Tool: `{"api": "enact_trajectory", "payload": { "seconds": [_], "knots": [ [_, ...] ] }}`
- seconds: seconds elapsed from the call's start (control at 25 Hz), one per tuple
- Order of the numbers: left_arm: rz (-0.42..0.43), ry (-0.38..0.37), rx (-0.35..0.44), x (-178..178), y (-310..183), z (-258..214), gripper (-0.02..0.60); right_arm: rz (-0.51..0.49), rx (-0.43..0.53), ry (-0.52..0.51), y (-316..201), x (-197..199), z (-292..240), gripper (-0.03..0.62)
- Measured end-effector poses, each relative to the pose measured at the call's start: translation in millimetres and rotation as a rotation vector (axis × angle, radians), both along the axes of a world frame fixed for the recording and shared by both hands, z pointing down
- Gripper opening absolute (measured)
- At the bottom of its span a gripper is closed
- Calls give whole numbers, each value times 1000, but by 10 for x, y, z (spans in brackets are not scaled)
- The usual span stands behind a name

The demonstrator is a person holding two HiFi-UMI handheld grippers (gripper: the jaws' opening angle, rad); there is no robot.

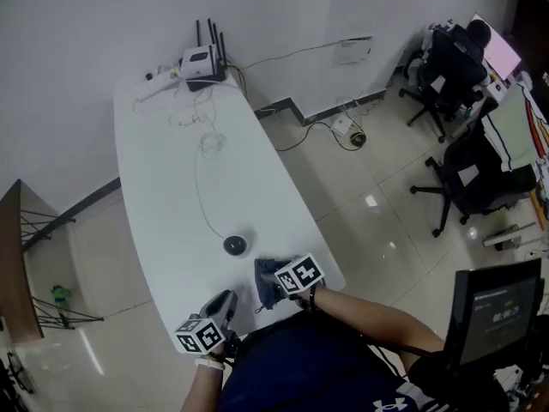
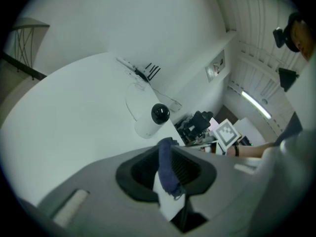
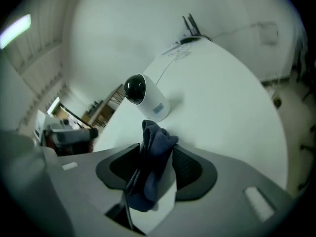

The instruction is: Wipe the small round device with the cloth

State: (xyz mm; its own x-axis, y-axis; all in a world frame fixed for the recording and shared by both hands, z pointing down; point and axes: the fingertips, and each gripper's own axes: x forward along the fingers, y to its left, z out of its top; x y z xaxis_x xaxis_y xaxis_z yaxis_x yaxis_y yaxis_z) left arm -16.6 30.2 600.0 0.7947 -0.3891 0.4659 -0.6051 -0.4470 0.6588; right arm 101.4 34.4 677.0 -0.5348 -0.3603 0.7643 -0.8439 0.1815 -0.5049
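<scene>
1. The small round device [image 1: 235, 245], a white body with a glossy black dome, stands on the white table [image 1: 163, 170] near the person's end. It is just ahead of both grippers, probably set there for easy reach.
2. The left gripper [image 2: 167, 154] hangs back at the table's near edge. Its jaws are almost together, pinching a thin fold of dark blue cloth [image 2: 168, 174].
3. The right gripper [image 3: 157, 154] is nearer the device and points down at it. Its jaws stand partway apart, closed loosely round a thick bunch of the same blue fabric.
4. That bunch mushrooms past the tips, presumably so that soft fabric, not hard jaw, meets the dome.
5. Whether this is one cloth shared between the grippers or two pieces — I can't tell.
6. There is no contact: the fabric is near the device but clear of it, so the wiping looks not yet begun.
7. A thin white cable [image 1: 196, 183] runs from the device up the table. A hard shove could tip the device or drag it, so light strokes seem wise.
</scene>
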Motion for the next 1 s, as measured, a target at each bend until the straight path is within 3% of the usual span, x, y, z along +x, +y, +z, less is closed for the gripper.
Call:
{"api": "enact_trajectory", "payload": {
  "seconds": [0.08, 0.12, 0.24, 0.36, 0.52, 0.64, 0.76, 0.88, 1.0],
  "knots": [
    [18, 2, 10, 81, 1, -41, 69, -34, 52, 159, -9, 209, 32, 246],
    [21, 2, 6, 80, -4, -46, 70, -34, 69, 187, -27, 236, 22, 270],
    [8, -3, -7, -61, -54, -38, 70, 12, 114, 161, -130, 158, -122, 304],
    [1, -6, -5, -160, -97, -53, 69, 90, 210, 64, -254, 138, -462, 301],
    [7, 5, 8, -178, -127, -80, 69, 183, 351, 13, -346, 278, -928, 238],
    [16, 19, 10, -195, -154, -91, 67, 199, 418, 17, -351, 295, -1152, 97],
    [25, 12, 27, -206, -152, -118, 63, 204, 459, -30, -340, 196, -1345, 87],
    [61, -45, 133, -158, -119, -245, 54, 225, 517, -41, -303, 157, -1533, 87],
    [106, -49, 212, -48, -91, -407, 53, 214, 553, -27, -259, 118, -1625, 87]
  ]
}}
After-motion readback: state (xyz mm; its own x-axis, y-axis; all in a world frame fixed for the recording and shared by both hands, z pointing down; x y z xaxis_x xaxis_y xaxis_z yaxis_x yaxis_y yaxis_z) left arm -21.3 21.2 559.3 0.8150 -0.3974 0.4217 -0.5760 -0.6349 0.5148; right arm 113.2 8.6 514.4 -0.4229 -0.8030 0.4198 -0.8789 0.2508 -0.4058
